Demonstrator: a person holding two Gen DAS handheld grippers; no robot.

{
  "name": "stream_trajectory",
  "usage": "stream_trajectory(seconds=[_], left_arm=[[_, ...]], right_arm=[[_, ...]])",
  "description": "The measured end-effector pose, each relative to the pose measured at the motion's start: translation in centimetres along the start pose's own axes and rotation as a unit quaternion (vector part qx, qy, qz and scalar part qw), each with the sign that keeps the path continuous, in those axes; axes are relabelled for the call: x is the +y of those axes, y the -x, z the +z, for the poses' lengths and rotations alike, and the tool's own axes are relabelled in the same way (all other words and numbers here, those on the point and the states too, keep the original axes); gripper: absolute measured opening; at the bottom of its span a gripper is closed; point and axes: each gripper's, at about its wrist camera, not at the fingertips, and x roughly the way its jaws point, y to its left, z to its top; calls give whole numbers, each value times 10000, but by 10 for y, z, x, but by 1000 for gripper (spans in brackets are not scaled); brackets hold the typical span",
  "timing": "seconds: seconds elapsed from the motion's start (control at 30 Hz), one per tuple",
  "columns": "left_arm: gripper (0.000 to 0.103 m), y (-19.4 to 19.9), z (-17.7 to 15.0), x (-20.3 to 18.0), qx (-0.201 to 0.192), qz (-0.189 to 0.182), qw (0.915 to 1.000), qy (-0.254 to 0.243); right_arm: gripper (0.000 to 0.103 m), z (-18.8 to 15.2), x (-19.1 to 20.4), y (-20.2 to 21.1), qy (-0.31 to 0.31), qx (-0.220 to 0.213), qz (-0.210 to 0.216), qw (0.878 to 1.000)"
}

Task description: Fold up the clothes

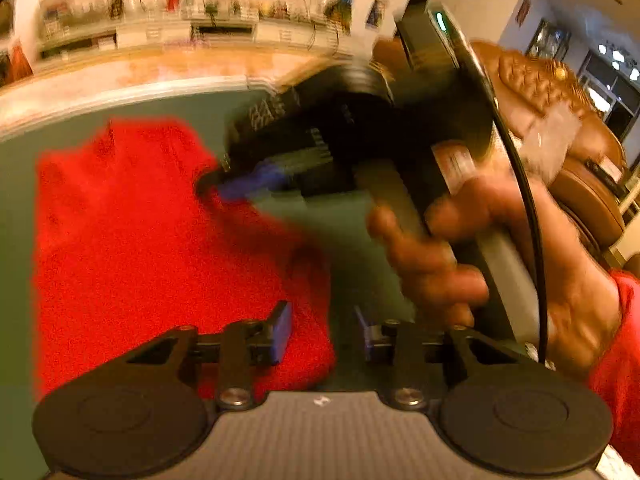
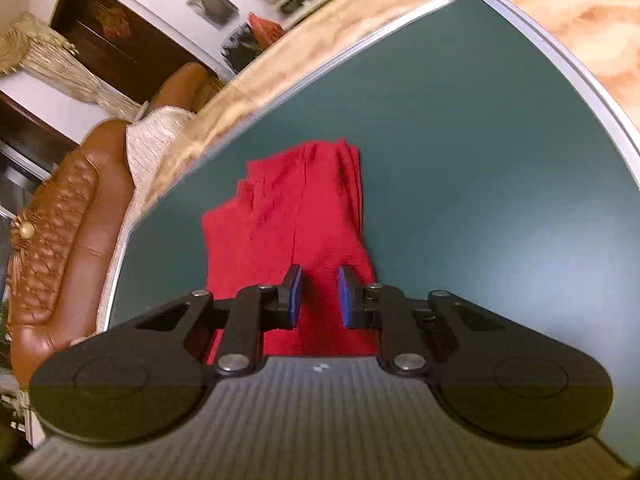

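Brown tufted leather sofa (image 2: 60, 216) is sitting beyond our green tabletop (image 2: 460, 140). Our right gripper (image 1: 224, 184), in a bare hand (image 1: 460, 248), is crossing the left view. The crumpled red knitted garment (image 2: 288, 220) is lying under both: right gripper narrowly parted, left gripper (image 1: 324, 336) parted, neither visibly pinching cloth.

Warm orange indoor light, heavy motion blur across left wrist view, right wrist view sharper, fisheye bending edges, bright window glare (image 1: 612, 76) far right
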Motion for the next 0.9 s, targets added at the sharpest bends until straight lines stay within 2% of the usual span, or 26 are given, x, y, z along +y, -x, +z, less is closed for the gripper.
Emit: stream_trajectory(seconds=[0.17,0.3,0.43,0.53,0.63,0.67,0.73,0.9], left_arm=[[28,2,-6,9,-17,-91,9999,124],[28,4,-11,3,-79,-2,10000,-2],[28,5,-14,-1,-165,46,9998,-65],[28,5,-13,0,-216,18,9998,-39],[28,7,-16,-2,-244,40,9997,-84],[28,7,-17,-3,-248,61,9996,-113],[28,9,-21,-4,-269,84,9996,-101],[28,29,-29,-4,-327,-58,9993,-150]], right_arm=[[21,18,-2,-13,19,-219,-318,9993],[25,21,1,-6,79,-185,-262,9995],[25,-2,-2,28,260,-263,-48,9993],[25,-34,13,50,962,9,-268,9950],[25,-52,22,54,1252,195,-537,9905],[20,-53,23,47,1326,252,-753,9880],[19,-50,20,35,1386,135,-1138,9837],[20,-45,22,33,1400,79,-1097,9840]])
